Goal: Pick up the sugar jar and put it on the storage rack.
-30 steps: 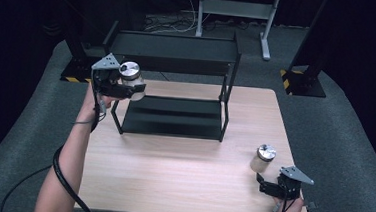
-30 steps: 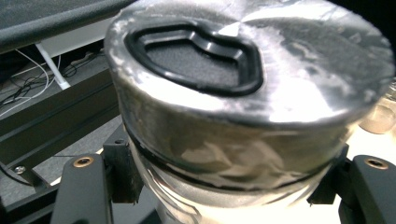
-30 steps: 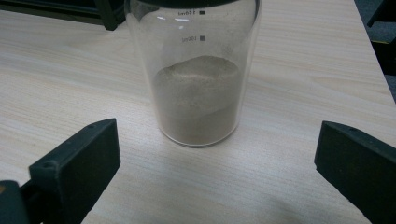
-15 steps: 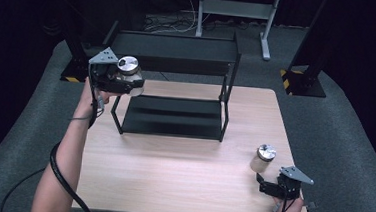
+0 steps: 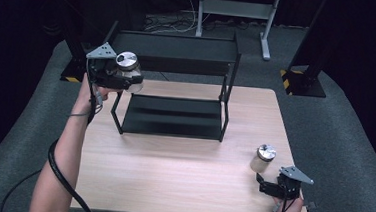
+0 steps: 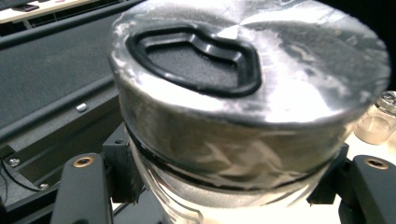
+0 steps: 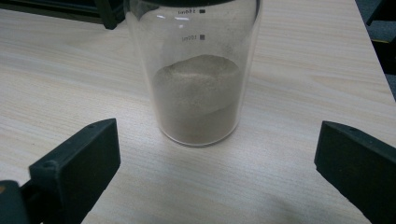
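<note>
Aloft, left gripper clamping lidded jar, beside rack

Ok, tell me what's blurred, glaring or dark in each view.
High view: dark surroundings, the table evenly lit. Left gripper view: the held jar sits very close, its metal lid soft with bright glare. Right gripper view: the standing jar fairly sharp, faint highlights on its glass, the jaws soft at the edges.

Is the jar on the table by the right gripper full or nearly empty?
Partly filled: the jar holds brownish powder only in its lower part, clear glass above.
</note>
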Demonstrator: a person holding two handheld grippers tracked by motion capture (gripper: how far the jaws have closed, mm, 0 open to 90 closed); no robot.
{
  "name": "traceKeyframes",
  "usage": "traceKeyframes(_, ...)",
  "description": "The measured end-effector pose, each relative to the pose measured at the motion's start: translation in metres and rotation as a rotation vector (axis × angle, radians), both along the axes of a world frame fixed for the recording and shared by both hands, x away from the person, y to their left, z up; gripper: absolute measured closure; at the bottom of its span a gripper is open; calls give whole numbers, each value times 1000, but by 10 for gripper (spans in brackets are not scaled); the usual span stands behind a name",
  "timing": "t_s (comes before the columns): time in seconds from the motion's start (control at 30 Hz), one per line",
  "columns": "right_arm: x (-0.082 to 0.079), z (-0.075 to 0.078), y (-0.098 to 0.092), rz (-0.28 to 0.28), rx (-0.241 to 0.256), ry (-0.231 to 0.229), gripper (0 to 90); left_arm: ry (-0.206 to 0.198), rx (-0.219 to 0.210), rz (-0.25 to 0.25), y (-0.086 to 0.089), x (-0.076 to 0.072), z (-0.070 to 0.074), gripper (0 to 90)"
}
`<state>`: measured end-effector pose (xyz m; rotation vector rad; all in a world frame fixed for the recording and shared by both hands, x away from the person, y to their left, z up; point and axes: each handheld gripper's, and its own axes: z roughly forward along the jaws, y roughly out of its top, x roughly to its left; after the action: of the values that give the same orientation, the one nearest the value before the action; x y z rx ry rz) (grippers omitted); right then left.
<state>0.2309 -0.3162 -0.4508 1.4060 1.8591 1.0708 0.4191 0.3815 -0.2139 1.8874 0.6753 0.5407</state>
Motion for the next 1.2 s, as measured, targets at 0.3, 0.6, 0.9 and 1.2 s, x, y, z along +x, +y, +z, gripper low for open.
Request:
traceKeyframes(0.3,0,0,0,-3,-1,0,0,-5,-11,3,2,-1,8,305)
traceKeyframes(0.6,0,0,0,-3,0,1,0,-9,-17,-1,3,1,15,305)
traceKeyframes(0.9,0,0,1,-5,0,1,0,-14,-26,-5,2,4,23,305)
traceKeyframes(1.2,1,0,1,-4,-2,4,0,-22,-44,-4,3,6,31,305)
